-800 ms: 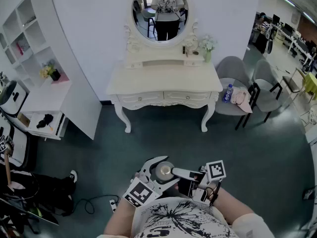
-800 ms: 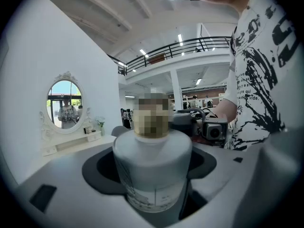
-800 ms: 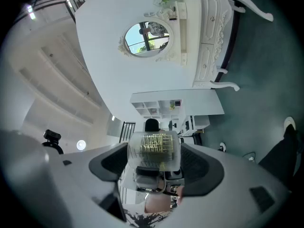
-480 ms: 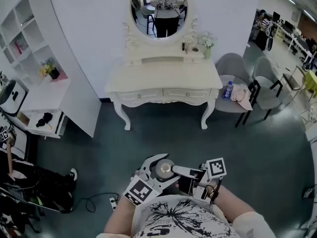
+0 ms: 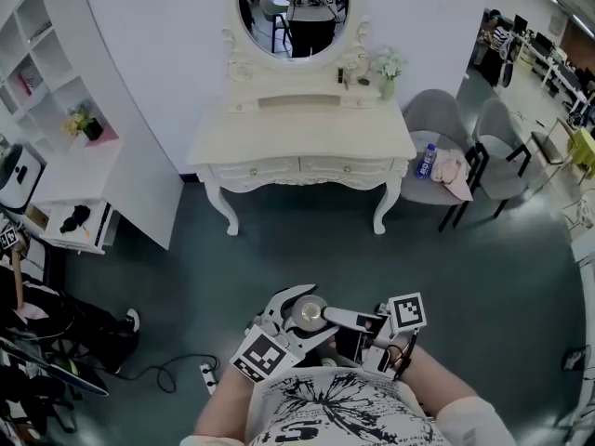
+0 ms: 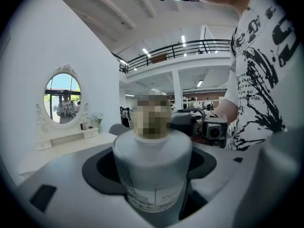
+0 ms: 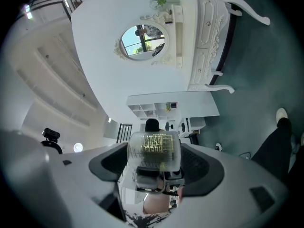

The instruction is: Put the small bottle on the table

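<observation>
At the left, a white open shelf unit (image 5: 56, 170) holds a small pot of yellow flowers (image 5: 78, 121) in one compartment. Close to the person's chest, the left gripper (image 5: 299, 319) pinches the small white cylindrical bottle with a gold-toned cap (image 6: 152, 170) between wide-set jaws, while the right gripper (image 5: 333, 321) has its jaws spread about that cap, pressing or not I cannot tell. At the right, a grey padded chair (image 5: 446, 119) carries a blue-capped plastic bottle (image 5: 426, 161) and a pink cloth (image 5: 454, 167); the cream carved dressing table (image 5: 297, 137) is bare along its front edge, well apart from the grippers, with open dark teal floor (image 5: 307, 249) between.

Even, bright indoor light; fisheye edges darken, and the near small bottle (image 6: 153, 170) looks soft.
</observation>
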